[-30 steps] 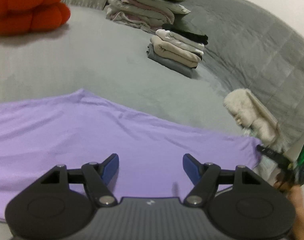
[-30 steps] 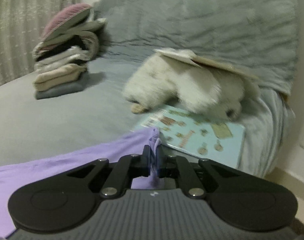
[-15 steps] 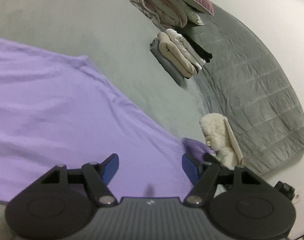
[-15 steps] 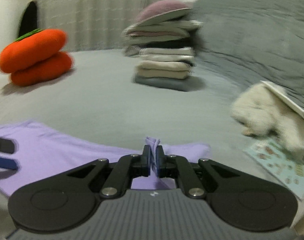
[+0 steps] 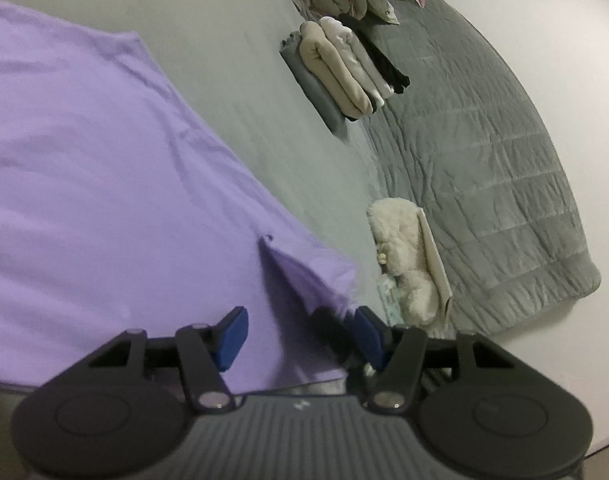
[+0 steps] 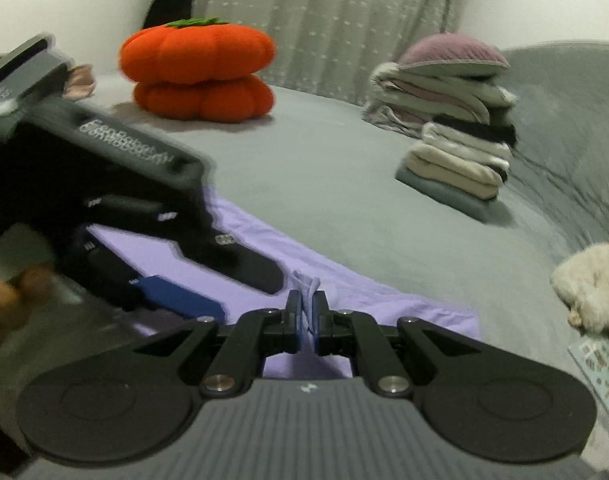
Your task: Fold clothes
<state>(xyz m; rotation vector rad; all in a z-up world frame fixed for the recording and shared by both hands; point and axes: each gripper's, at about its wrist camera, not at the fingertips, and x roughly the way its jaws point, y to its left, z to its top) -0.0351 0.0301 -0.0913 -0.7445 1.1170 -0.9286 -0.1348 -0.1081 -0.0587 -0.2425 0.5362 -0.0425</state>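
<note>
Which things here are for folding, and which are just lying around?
For the job: purple cloth, right gripper pinching its corner, left gripper open over it, folded pile.

Lying about: pumpkin cushion, fluffy toy, grey quilt, sticker sheet.

Right gripper (image 6: 306,316): black linkage arms, silver pivot screws, ribbed grey housing. Left gripper (image 5: 300,334): identical build, blue finger pads (image 5: 233,334), white lettering on its side.

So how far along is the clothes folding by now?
Done: a stack of folded beige, white, black and grey clothes. In hand: the right gripper pinches a corner of the flat lilac garment, while the left gripper, which has just been closing, hovers open above it. Left: nearly all its folds.
</note>
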